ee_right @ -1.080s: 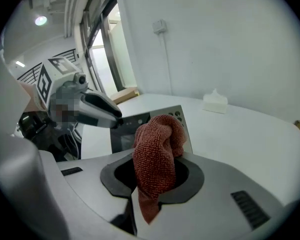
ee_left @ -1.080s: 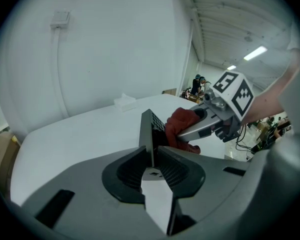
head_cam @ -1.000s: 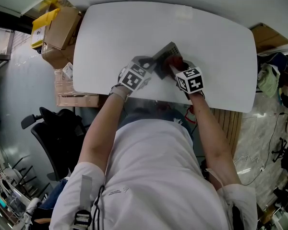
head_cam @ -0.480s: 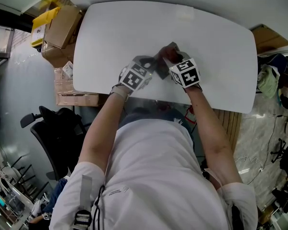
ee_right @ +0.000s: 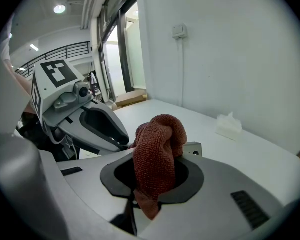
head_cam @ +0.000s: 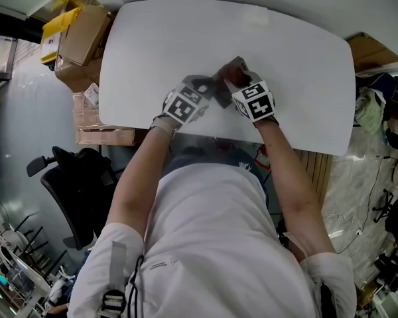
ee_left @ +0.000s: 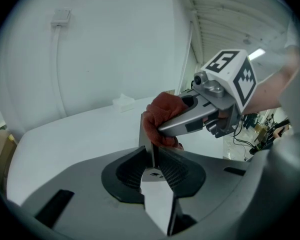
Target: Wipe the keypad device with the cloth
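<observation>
The left tongs [ee_left: 151,160] pinch the keypad device [ee_left: 145,134] by its thin edge, near the middle of the bench [head_cam: 298,52]. The right tongs [ee_right: 147,181] pinch the red cloth [ee_right: 157,144] and press it against the device. If the cloth pushes too hard, the device may slip out.

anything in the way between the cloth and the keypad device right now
Nothing visible does. The cloth, clamped in the right tool, appears to lie directly against the keypad device, which the left tool grips by its edge.
</observation>
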{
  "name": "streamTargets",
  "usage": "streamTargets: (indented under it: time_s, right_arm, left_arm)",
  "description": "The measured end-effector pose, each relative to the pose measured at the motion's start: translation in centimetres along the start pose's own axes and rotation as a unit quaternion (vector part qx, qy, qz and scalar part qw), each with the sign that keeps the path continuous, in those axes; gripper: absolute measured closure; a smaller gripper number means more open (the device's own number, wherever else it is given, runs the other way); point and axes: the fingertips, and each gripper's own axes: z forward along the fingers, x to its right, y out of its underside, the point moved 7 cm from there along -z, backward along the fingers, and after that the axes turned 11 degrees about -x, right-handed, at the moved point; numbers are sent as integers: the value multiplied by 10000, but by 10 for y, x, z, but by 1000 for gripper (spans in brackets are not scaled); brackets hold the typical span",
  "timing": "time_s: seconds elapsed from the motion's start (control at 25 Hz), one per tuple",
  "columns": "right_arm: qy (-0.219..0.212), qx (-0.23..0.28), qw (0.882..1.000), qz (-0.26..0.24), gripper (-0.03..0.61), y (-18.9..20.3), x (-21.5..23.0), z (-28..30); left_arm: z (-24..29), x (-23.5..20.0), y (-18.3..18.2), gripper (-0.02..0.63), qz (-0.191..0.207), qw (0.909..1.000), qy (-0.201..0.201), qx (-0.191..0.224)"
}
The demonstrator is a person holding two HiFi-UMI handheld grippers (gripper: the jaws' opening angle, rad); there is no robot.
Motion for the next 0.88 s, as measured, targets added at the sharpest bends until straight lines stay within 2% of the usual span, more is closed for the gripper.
streamTargets:
  time_s: [0.88]
  right_arm:
    - [-143,-92,9989,436,488,43,-2,5]
  left_arm:
    - [1,1,1,543,-38,10000,-7,17]
